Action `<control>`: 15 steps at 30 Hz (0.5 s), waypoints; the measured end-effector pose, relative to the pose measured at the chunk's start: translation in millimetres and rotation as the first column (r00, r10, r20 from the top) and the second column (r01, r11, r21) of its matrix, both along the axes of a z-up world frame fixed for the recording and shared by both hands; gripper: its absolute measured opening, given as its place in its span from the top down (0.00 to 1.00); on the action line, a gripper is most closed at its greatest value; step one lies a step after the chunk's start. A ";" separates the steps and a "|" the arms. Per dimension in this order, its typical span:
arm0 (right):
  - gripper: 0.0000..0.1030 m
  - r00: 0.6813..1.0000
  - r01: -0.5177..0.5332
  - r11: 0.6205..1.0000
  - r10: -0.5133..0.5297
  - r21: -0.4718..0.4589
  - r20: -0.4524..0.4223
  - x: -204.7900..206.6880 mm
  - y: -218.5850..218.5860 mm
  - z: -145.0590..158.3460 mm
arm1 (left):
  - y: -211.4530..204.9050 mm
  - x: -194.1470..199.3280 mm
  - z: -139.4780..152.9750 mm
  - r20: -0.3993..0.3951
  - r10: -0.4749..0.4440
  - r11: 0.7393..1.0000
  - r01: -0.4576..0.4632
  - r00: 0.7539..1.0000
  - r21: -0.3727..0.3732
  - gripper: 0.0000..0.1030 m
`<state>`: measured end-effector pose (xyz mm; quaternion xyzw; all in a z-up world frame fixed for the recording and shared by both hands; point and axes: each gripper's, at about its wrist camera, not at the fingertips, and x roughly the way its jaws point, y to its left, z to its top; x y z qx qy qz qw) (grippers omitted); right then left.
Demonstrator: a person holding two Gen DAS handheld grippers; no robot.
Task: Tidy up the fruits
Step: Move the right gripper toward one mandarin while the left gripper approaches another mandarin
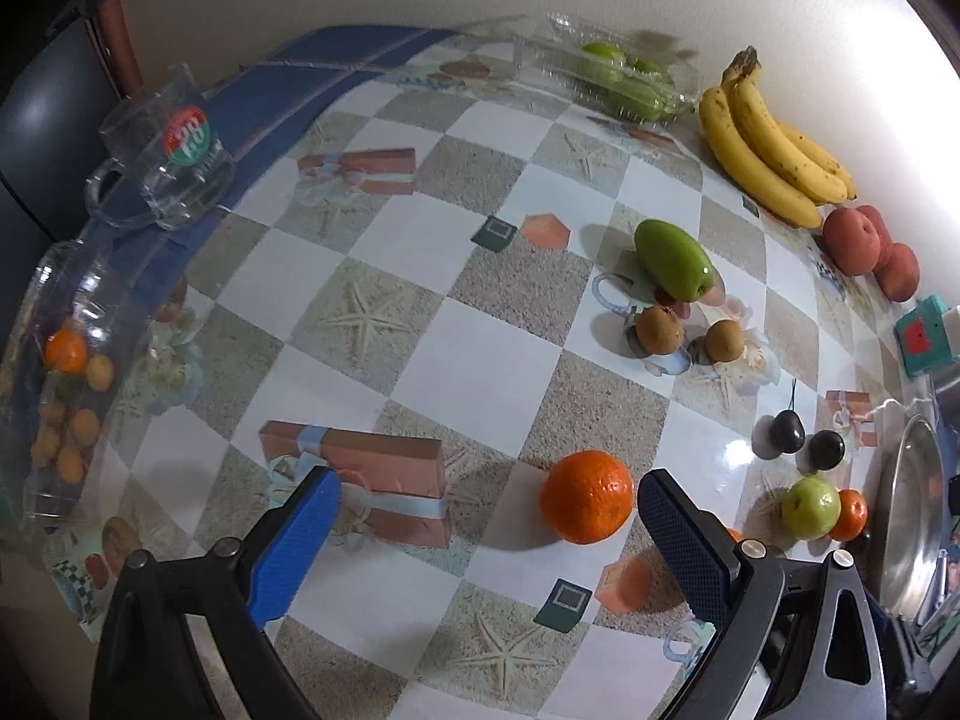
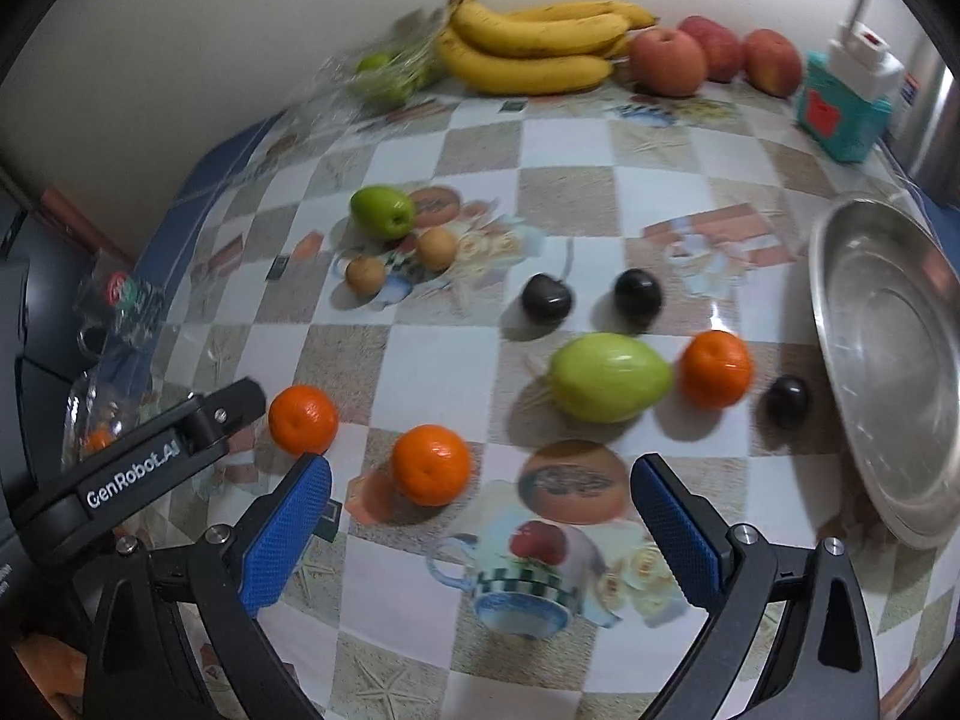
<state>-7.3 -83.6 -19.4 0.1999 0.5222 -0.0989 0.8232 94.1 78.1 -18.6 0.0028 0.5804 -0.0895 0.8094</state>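
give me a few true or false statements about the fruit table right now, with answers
1. The metal plate has fruit lying on it. False: its surface shows bare, and the fruit lies on the tablecloth beside it.
2. The right tongs are open and hold nothing. True.
3. The bananas lie at the back by the wall, next to the red apples. True.
4. The left tongs are clamped on an orange. False: they are open, and the nearest orange sits on the cloth ahead, between the fingers' line but ungripped.
5. Three dark plums lie loose on the table in the right wrist view. True.
6. The glass mug is full of oranges. False: it looks empty.
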 end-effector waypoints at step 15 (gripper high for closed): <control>0.08 0.996 -0.053 0.999 0.052 -0.013 -0.076 22.8 14.8 -24.9 | -23.2 1.9 -16.1 -0.074 -0.083 0.996 0.082 0.994 -0.017 0.17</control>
